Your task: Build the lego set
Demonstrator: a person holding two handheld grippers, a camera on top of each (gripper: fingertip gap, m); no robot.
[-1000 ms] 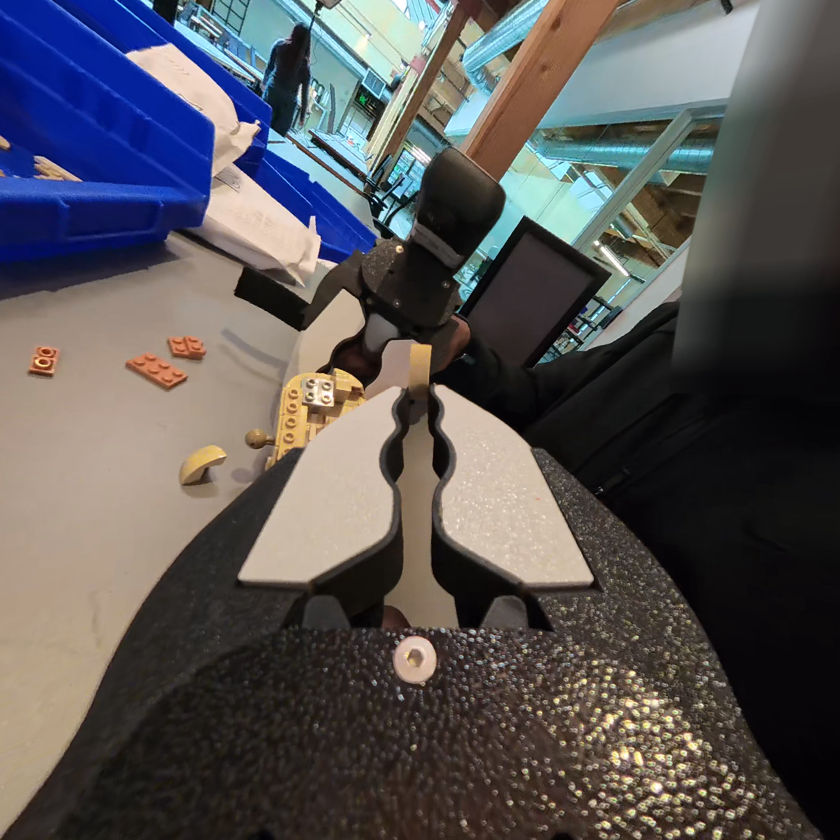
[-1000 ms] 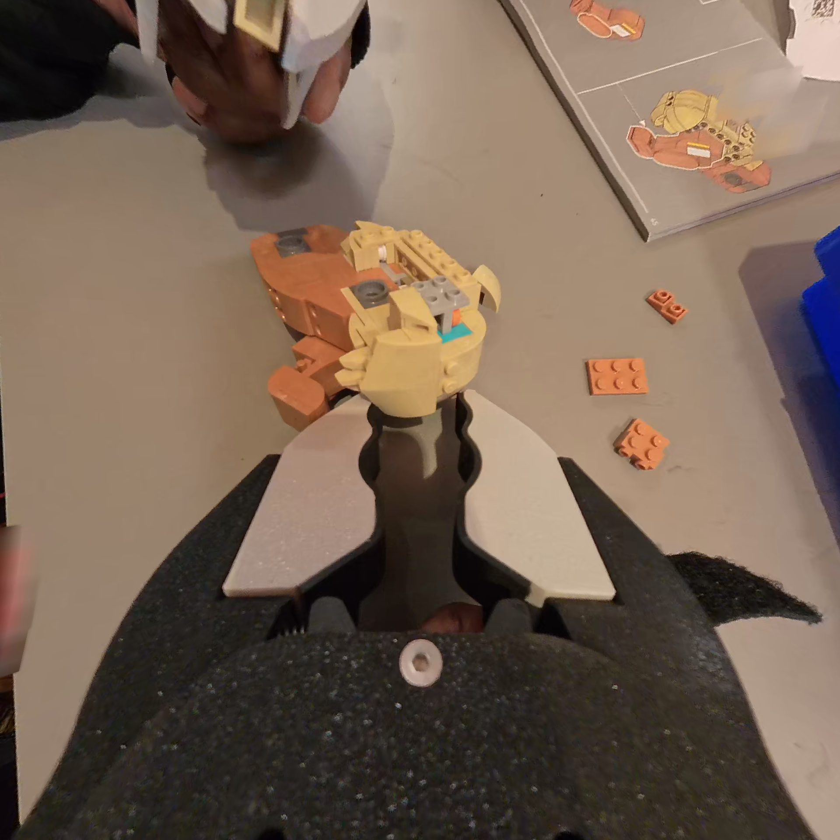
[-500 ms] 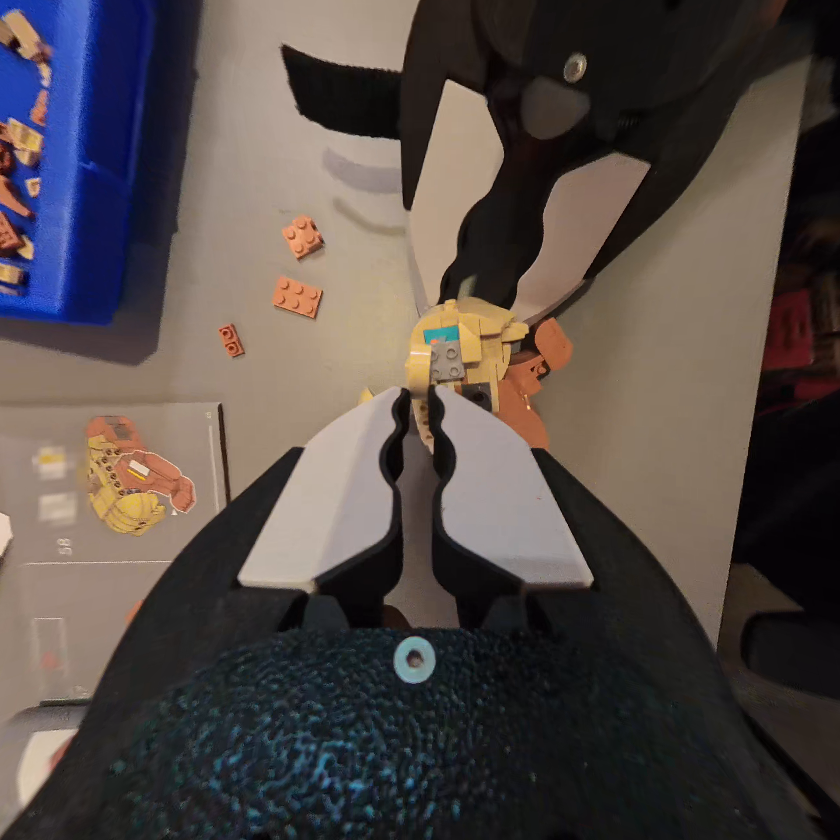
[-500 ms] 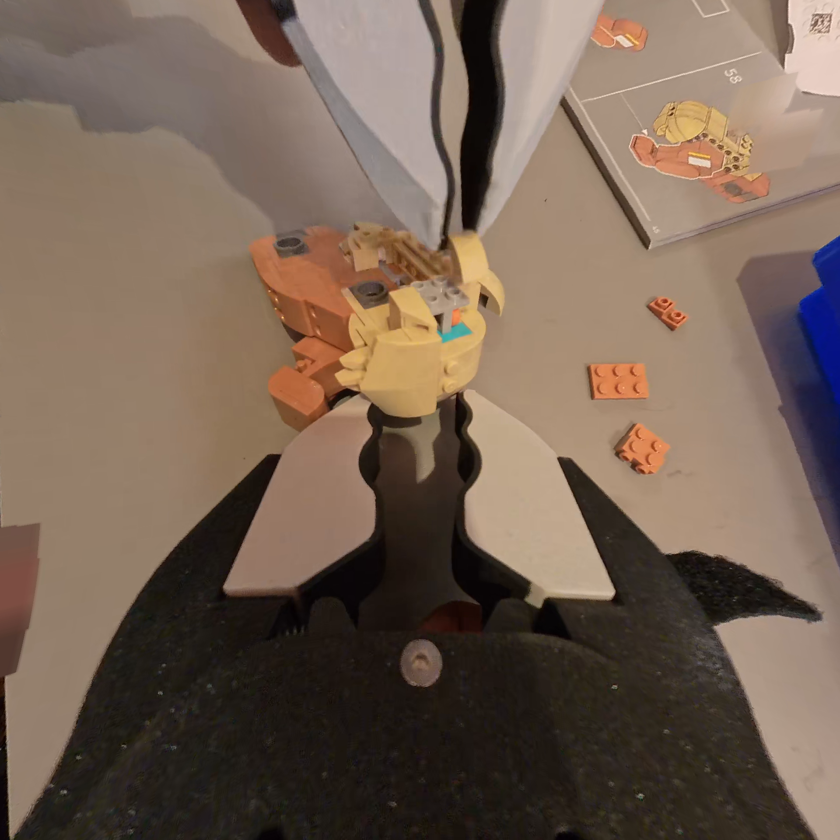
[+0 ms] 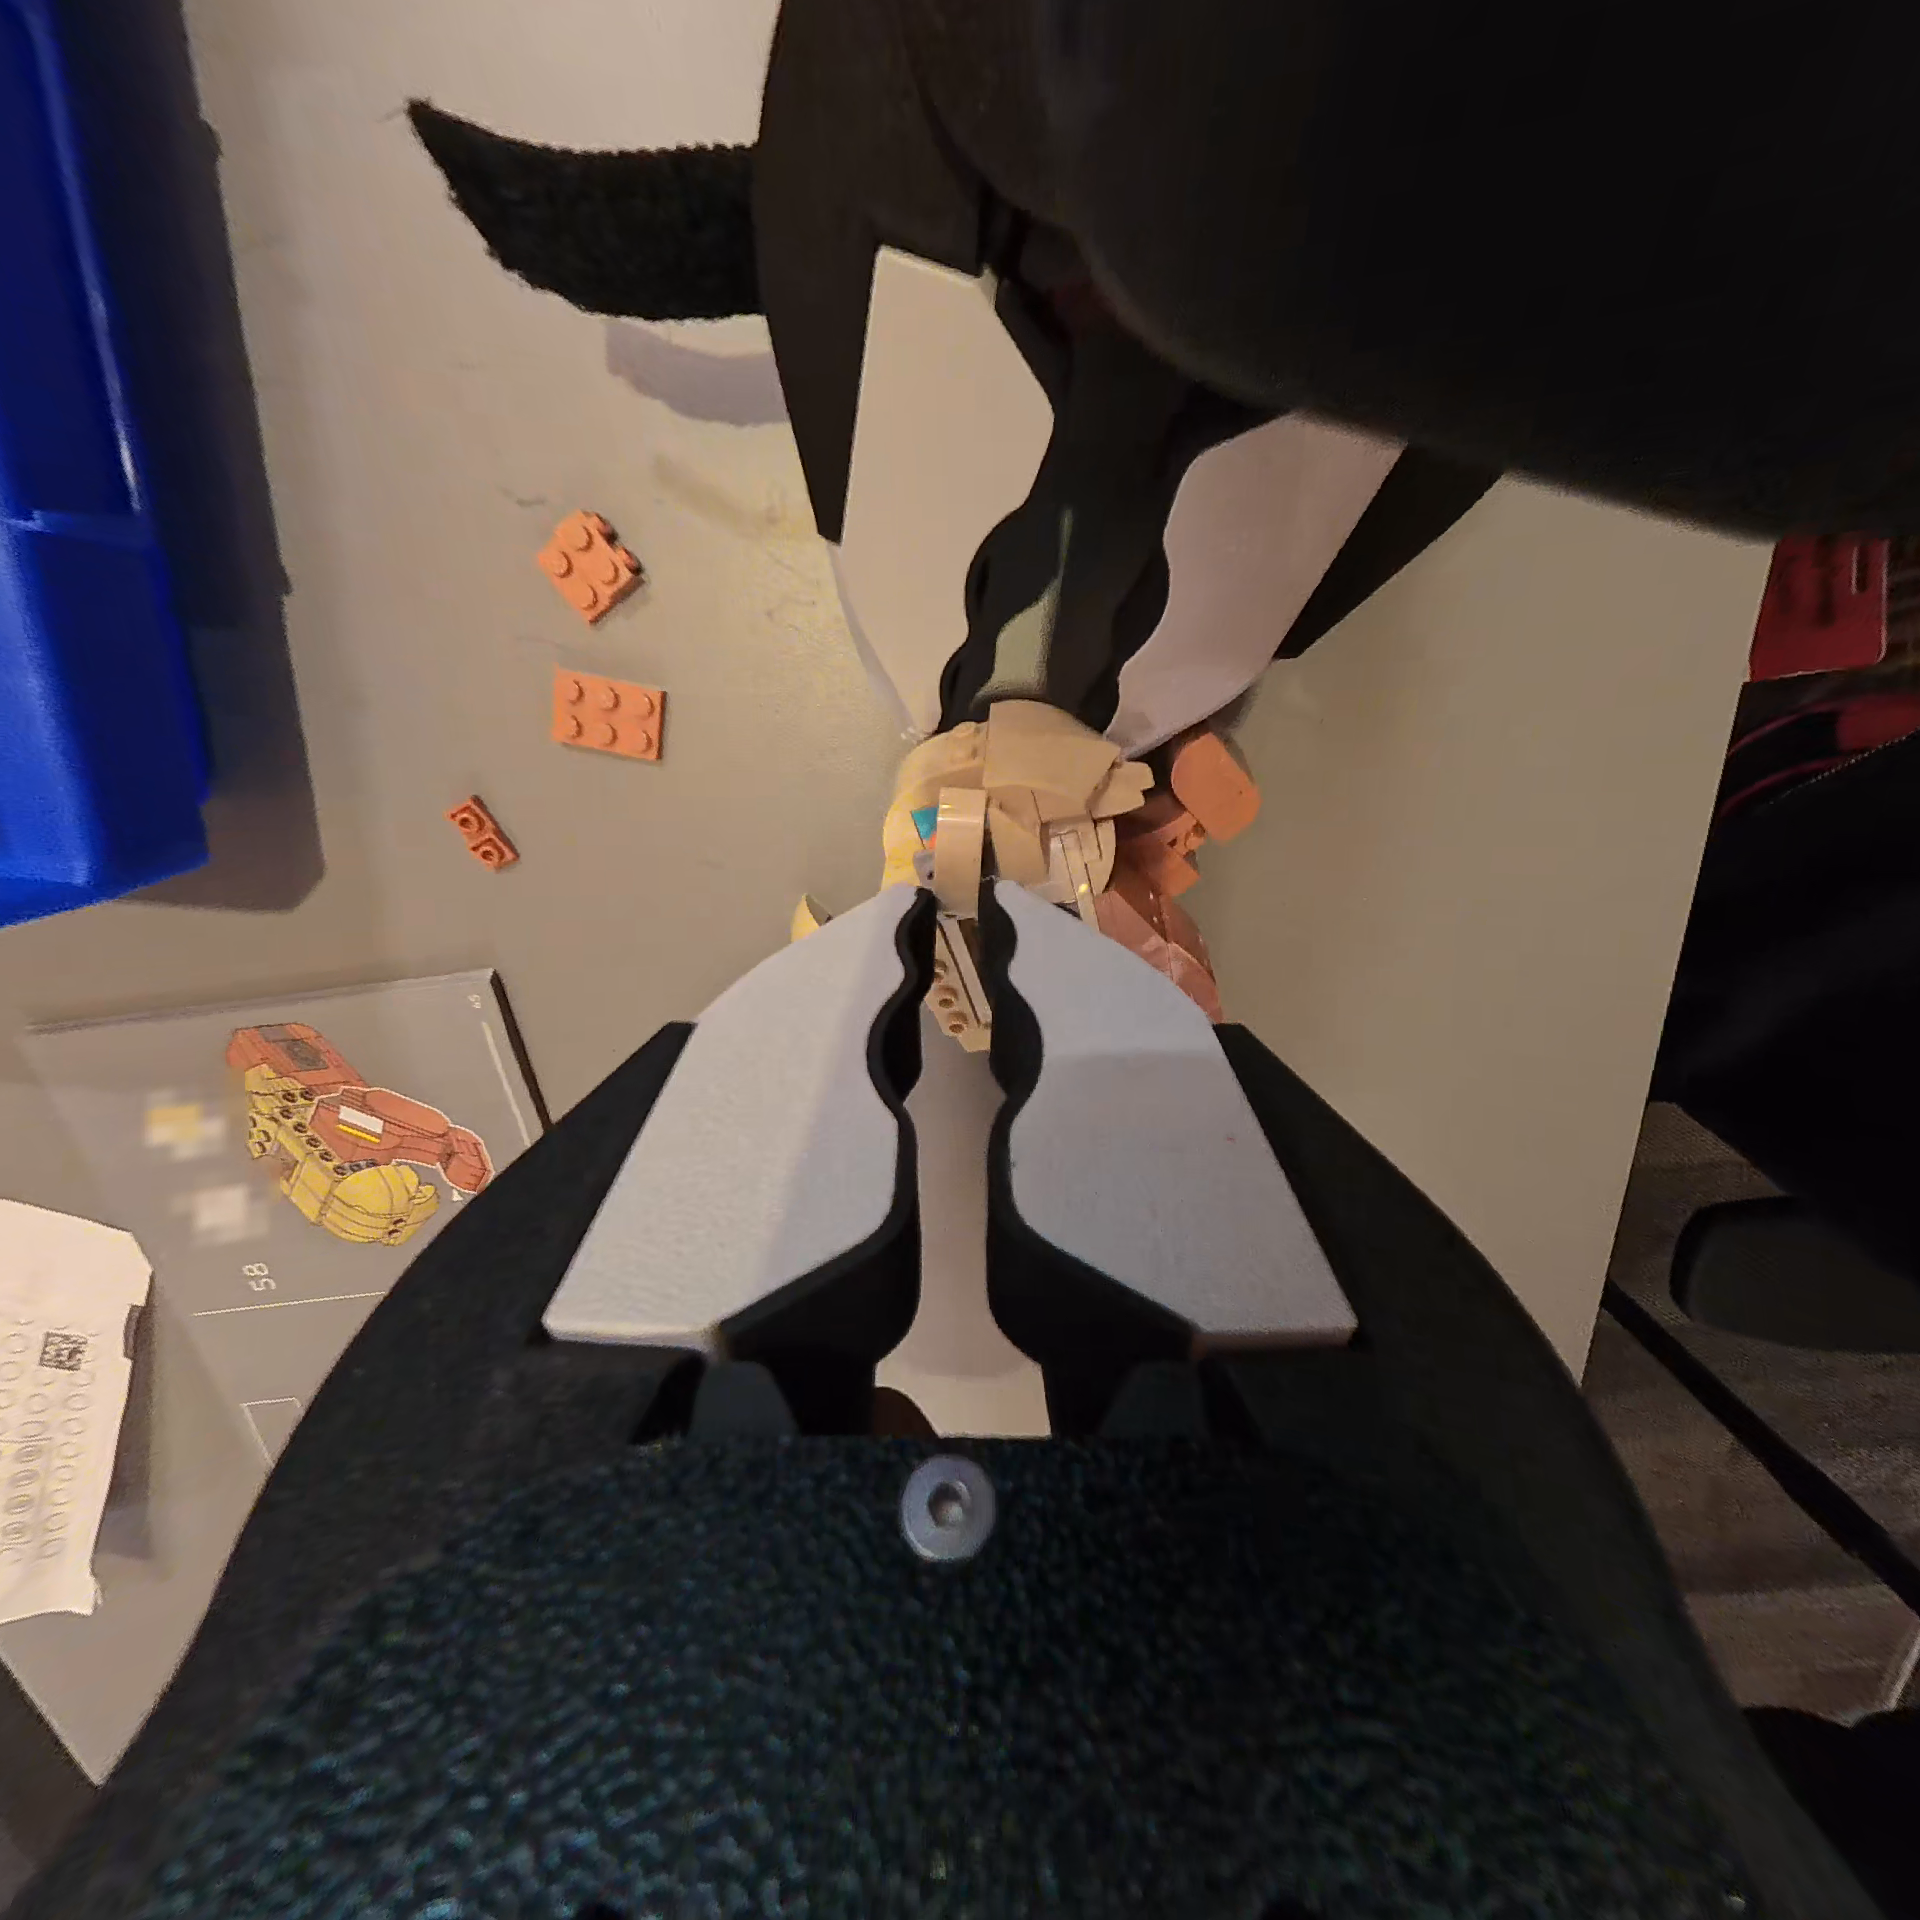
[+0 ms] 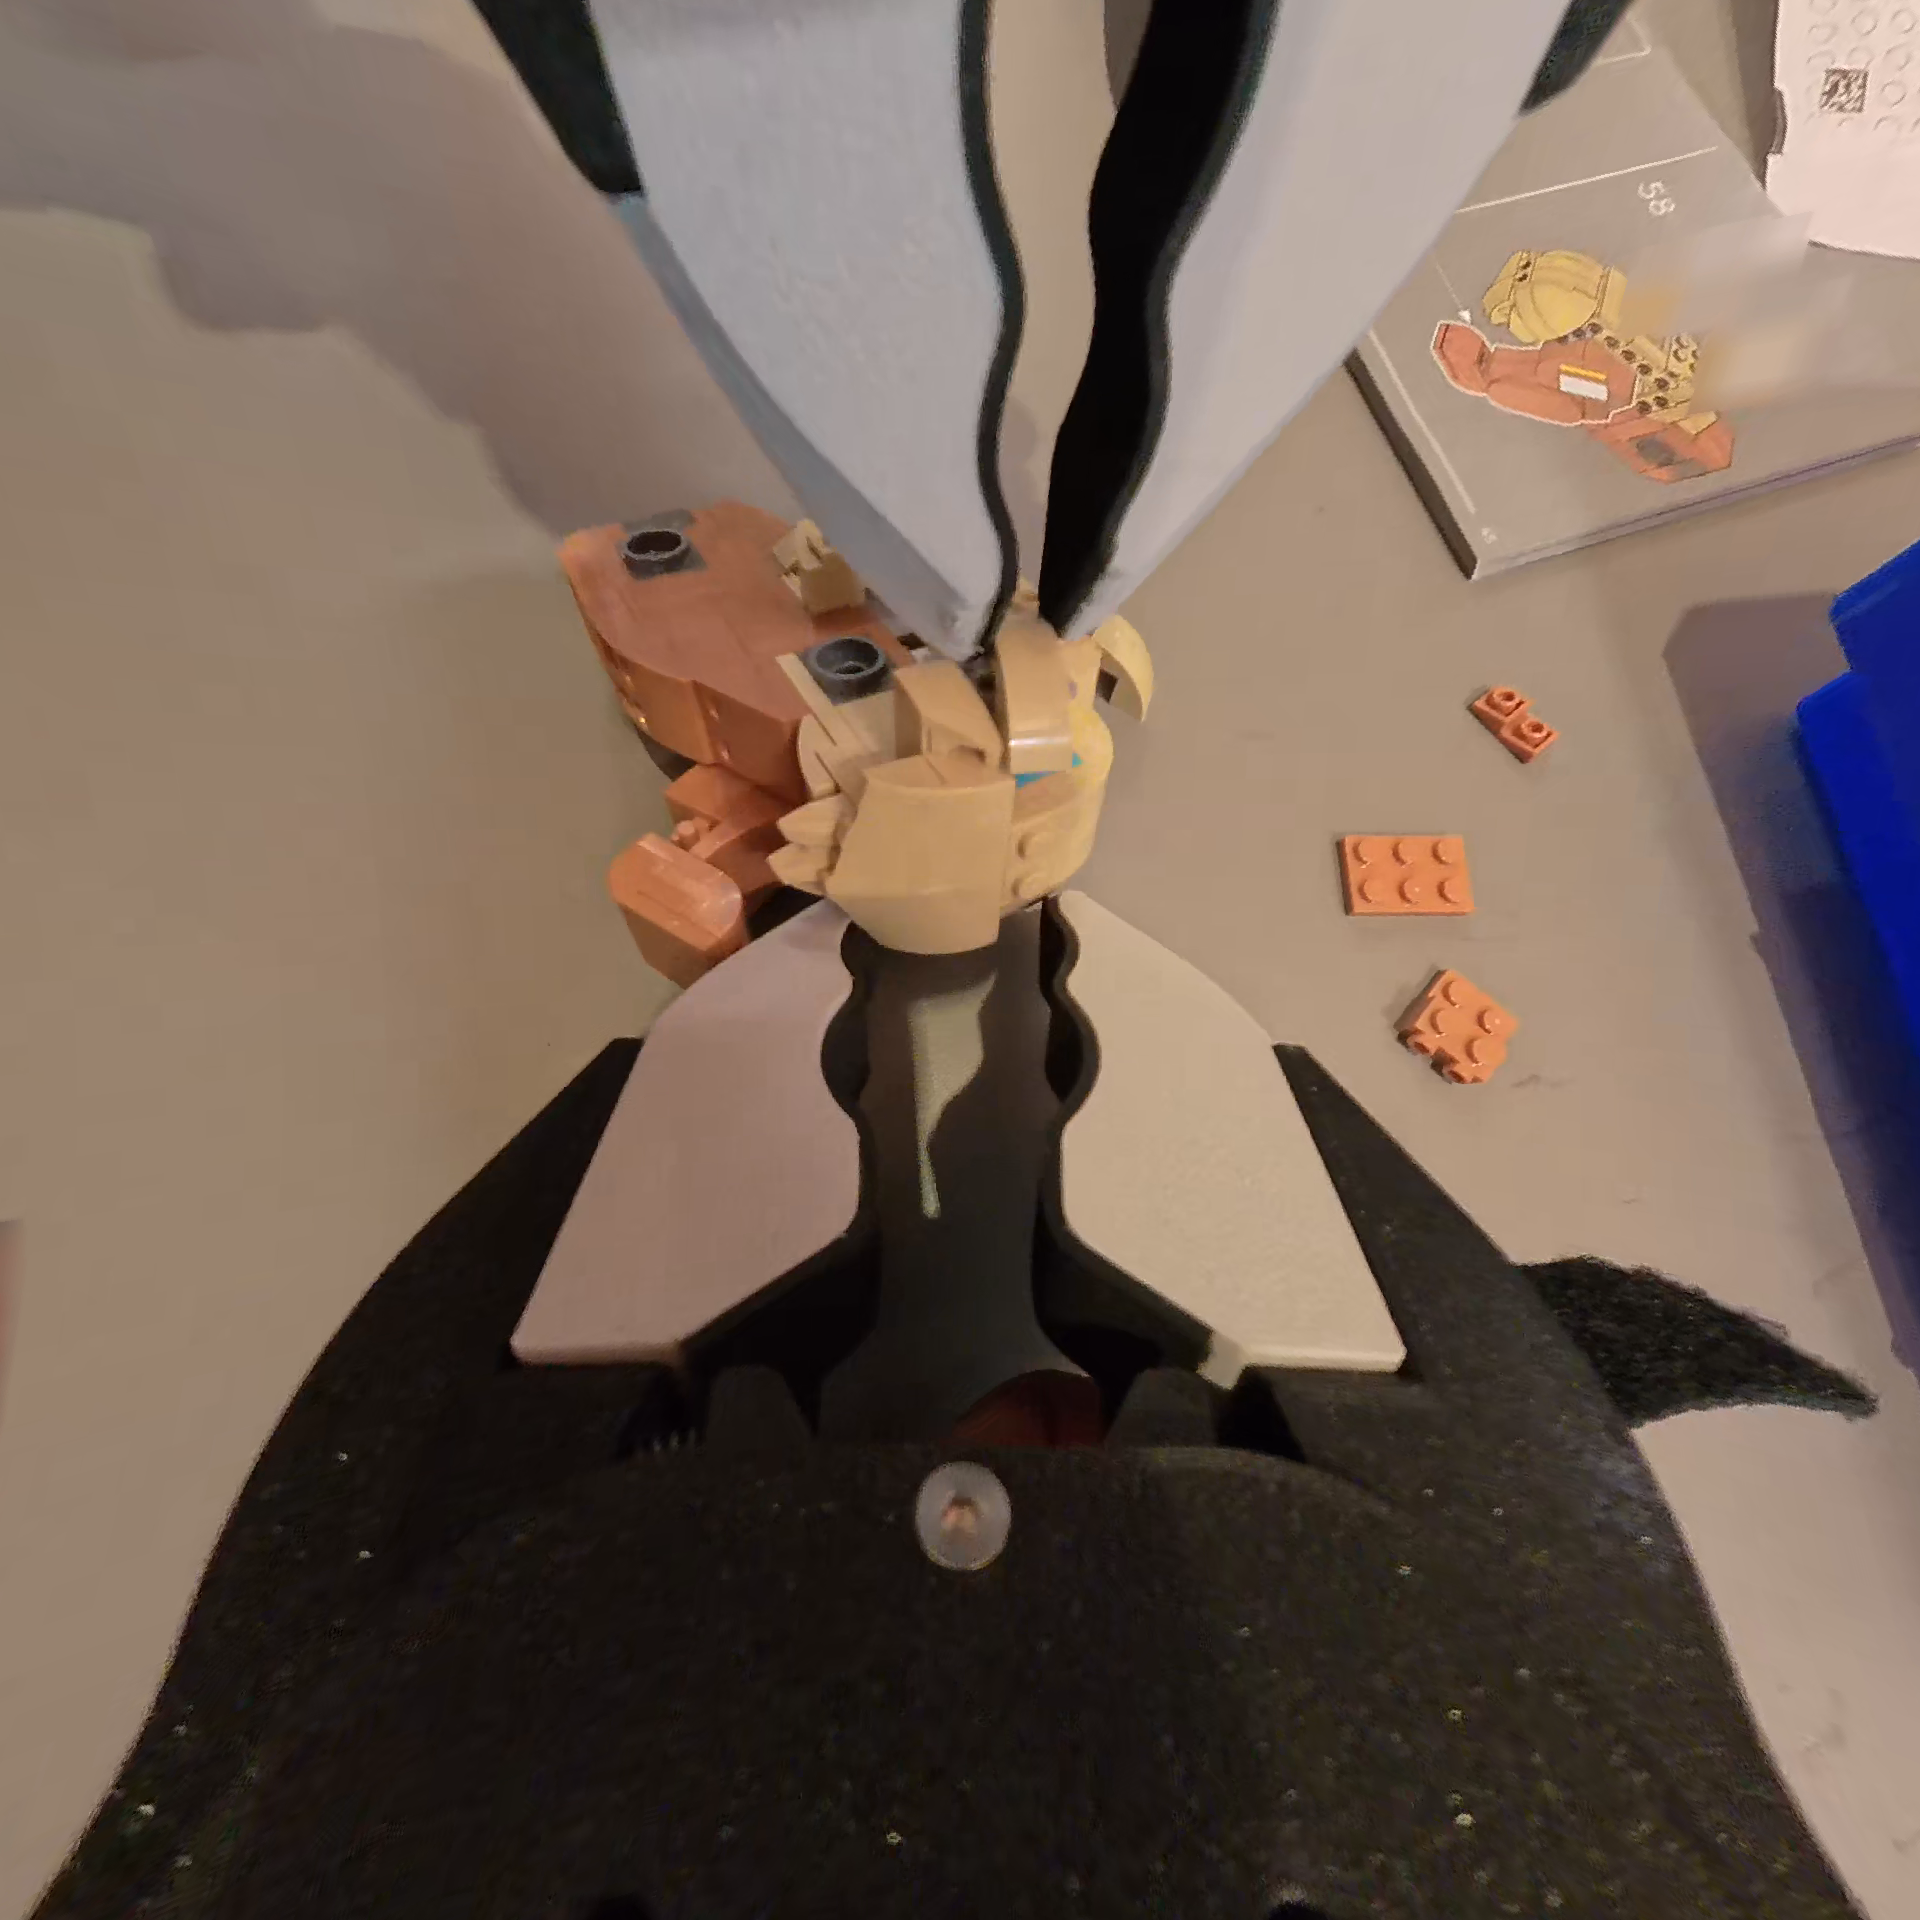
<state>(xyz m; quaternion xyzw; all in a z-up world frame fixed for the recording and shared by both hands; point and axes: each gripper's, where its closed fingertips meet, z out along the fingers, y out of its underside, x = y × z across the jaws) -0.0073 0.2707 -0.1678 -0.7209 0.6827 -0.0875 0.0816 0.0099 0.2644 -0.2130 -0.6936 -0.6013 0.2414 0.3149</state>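
A lego model with a brown body point(image 6: 707, 634) and a tan head point(image 6: 925, 852) lies on the grey table point(image 6: 312, 831). My right gripper point(image 6: 945, 909) is shut on the tan head and steadies the model. My left gripper point(image 5: 954, 899) comes down from above and is shut on a tan curved piece point(image 5: 961, 836), which touches the top of the head. In the right wrist view the left gripper point(image 6: 1023, 639) hides the back of the head, with the tan piece point(image 6: 1039, 707) under its tips. In the left wrist view the right gripper point(image 5: 1039, 712) reaches in from the top.
Three orange-brown pieces lie loose beside the model: a 2x3 plate point(image 6: 1405, 875), a 2x2 piece point(image 6: 1457, 1023) and a small 1x2 piece point(image 6: 1514, 722). An open instruction booklet point(image 6: 1662, 343) lies beyond them, with a blue bin point(image 6: 1870, 779) next to it. The table edge point(image 5: 1662, 935) is close behind the model. About 5 cm separates my left fingertips from my right. The 2x3 plate point(image 6: 1405, 875) sits 7 cm or so from the ends of my right fingers. The left camera catches it too, in the left wrist view point(image 5: 608, 713).
My left gripper swung from level to pointing down and brought the tan piece onto the model's head. My right gripper kept its hold and stayed in place.
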